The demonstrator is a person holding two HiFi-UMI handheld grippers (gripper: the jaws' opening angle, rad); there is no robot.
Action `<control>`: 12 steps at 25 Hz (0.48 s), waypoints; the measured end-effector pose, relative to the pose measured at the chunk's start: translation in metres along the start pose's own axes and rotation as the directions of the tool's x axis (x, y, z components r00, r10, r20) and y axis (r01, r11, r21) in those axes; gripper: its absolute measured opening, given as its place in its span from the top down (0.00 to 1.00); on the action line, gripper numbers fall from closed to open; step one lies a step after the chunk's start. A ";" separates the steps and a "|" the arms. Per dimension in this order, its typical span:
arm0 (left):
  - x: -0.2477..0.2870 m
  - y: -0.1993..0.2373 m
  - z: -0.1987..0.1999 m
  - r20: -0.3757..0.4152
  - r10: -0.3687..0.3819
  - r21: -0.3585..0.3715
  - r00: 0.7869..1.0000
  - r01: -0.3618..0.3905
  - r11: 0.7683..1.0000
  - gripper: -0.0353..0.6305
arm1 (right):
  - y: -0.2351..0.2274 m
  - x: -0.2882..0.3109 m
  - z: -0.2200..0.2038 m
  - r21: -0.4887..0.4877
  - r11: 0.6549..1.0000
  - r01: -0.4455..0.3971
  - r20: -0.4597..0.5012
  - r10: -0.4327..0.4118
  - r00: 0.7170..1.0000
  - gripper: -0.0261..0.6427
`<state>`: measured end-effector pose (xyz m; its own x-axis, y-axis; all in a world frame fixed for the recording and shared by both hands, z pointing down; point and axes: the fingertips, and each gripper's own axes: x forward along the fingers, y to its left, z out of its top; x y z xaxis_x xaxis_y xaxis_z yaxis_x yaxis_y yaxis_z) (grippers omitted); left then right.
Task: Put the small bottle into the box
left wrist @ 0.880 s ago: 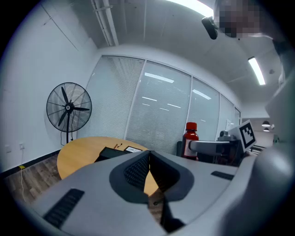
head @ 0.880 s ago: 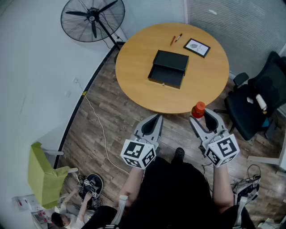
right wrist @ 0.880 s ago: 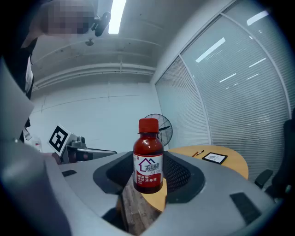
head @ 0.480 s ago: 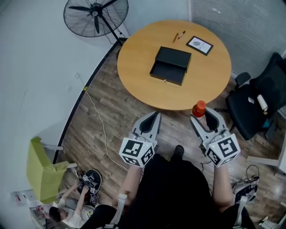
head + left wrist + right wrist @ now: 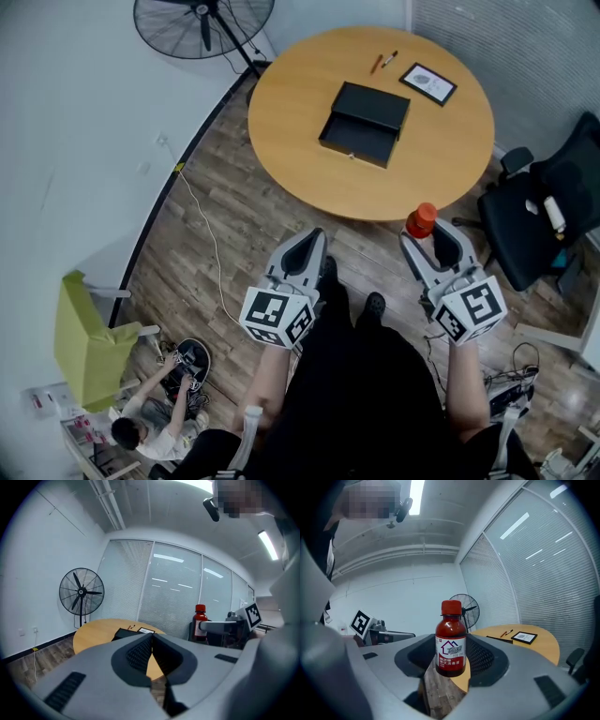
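My right gripper's (image 5: 433,246) jaws clamp the small bottle (image 5: 451,639) upright, short of the counter (image 5: 300,112), left gripper's (image 5: 305,255) jaws together and empty; a jolt may tip it before the far-off open box (image 5: 364,124).

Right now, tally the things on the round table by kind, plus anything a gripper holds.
box: 1
pens: 2
framed card: 1
bottle, held in the right gripper: 1
Total: 5
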<state>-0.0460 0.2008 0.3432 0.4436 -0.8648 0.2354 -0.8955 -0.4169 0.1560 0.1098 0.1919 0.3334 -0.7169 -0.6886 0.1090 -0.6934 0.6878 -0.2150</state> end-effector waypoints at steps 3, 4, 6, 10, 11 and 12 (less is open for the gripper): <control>0.004 0.012 0.002 -0.003 0.006 -0.007 1.000 -0.006 1.000 0.95 | -0.004 0.013 0.000 0.009 1.000 0.003 -0.007 -0.003 1.000 0.65; 0.006 0.017 0.002 -0.006 0.007 -0.009 1.000 -0.007 1.000 0.95 | -0.005 0.018 0.001 0.012 1.000 0.005 -0.011 -0.005 1.000 0.65; 0.010 0.025 0.002 -0.014 0.005 -0.015 1.000 -0.005 1.000 0.95 | -0.007 0.027 0.003 0.016 1.000 0.008 -0.019 -0.008 1.000 0.65; 0.023 0.045 0.001 -0.026 -0.008 -0.033 1.000 0.007 0.999 0.95 | -0.011 0.048 0.007 0.011 1.000 0.016 -0.026 -0.016 1.000 0.64; 0.028 0.049 0.002 -0.027 -0.017 -0.033 0.999 0.016 0.999 0.95 | -0.014 0.054 0.009 0.009 1.000 0.022 -0.027 -0.021 0.999 0.64; 0.034 0.053 0.004 -0.027 -0.028 -0.031 0.999 0.027 0.999 0.95 | -0.016 0.060 0.010 0.007 1.000 0.028 -0.028 -0.028 0.999 0.65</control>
<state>-0.0787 0.1483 0.3556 0.4693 -0.8448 0.2571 -0.8815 -0.4312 0.1924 0.0790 0.1369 0.3333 -0.6989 -0.7010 0.1419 -0.7128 0.6666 -0.2181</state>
